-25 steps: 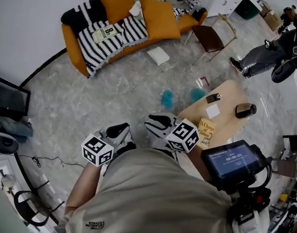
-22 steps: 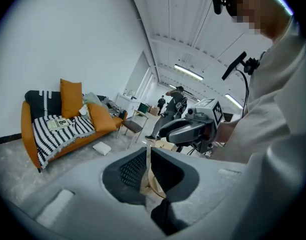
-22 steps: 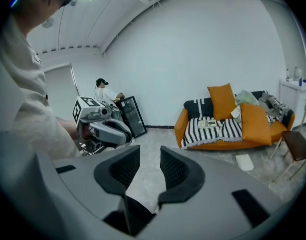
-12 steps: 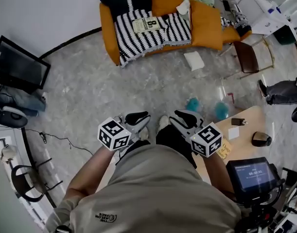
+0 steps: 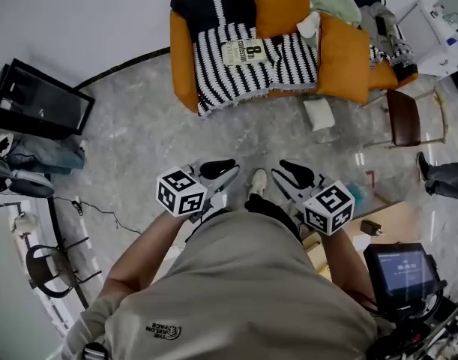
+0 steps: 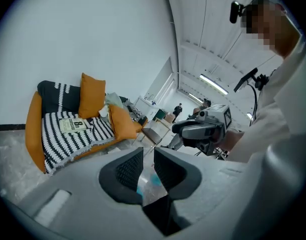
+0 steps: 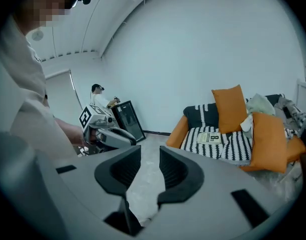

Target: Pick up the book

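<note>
Left gripper [image 5: 221, 172] empty, agape | right gripper [image 5: 290, 175] likewise | book [image 5: 244, 52] on sofa [image 5: 185, 58]

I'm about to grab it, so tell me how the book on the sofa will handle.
The book looks thin and flat, so probably light and slightly bendy. It lies on a soft striped blanket, so a push would likely drag, not slide.
</note>
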A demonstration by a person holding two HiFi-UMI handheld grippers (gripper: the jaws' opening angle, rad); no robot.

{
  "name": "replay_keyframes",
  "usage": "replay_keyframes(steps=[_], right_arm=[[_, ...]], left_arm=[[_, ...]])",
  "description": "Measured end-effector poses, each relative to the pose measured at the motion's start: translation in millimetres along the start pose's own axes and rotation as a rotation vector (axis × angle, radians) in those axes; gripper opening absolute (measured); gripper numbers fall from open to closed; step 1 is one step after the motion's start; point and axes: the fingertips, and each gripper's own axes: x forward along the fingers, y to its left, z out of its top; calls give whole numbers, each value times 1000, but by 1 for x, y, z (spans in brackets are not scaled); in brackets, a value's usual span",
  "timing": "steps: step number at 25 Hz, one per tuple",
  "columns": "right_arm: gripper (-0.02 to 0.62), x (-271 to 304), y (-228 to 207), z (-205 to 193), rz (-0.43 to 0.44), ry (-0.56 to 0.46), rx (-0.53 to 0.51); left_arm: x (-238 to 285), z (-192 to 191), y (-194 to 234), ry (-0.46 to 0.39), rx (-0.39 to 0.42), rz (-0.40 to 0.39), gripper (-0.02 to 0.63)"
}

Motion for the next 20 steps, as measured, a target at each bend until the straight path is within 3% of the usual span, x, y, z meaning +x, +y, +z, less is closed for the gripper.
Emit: replay_keyframes(steps=[8, 13, 16, 20], right_arm=[[120, 28, -116, 42, 45, 19, 19], [120, 39, -114, 47, 49, 33, 44], [120, 59, -129, 55, 40, 54, 63], [120, 94, -187, 56, 9, 79, 101]], left_arm=[[76, 71, 80, -7, -63, 73, 51], [75, 77, 117, 0, -105, 99, 52], [85, 85, 165, 7, -151, 117, 59], [129, 90, 254, 26, -218, 125, 63]])
